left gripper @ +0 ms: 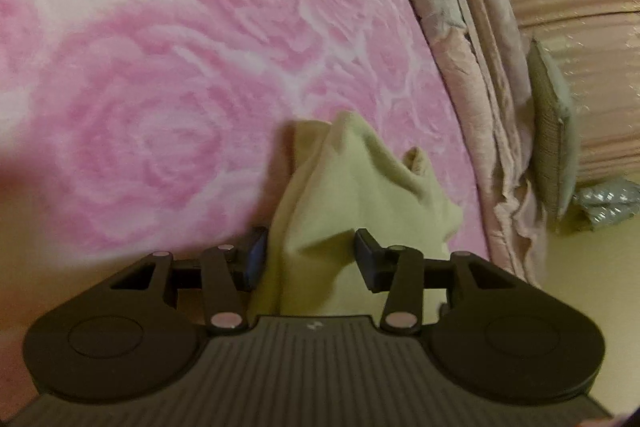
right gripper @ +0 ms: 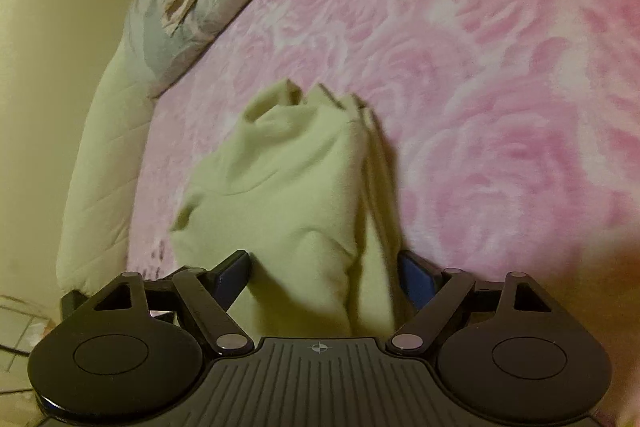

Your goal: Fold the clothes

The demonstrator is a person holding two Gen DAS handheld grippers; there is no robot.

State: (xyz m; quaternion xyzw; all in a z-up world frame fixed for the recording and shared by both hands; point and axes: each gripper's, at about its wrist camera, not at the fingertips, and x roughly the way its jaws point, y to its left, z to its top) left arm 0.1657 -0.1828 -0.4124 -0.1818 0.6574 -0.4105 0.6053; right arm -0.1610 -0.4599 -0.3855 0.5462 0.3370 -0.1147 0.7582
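Both the left gripper point(left gripper: 310, 259) and right gripper point(right gripper: 326, 275) pinch the pale yellow garment point(right gripper: 288, 187) above the pink rose blanket point(left gripper: 160, 67).

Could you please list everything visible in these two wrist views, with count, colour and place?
garment: one, pale yellow-green, bunched on the blanket, running between both grippers' fingers.
blanket: one, pink with a rose pattern, covering the bed surface.
bedding: a rumpled stack, beige-pink and grey, along the bed's edge.
cushion: one, grey-green, beside the bedding.
left gripper: one, black with blue pads, fingers either side of the garment.
right gripper: one, black with blue pads, fingers either side of the garment.
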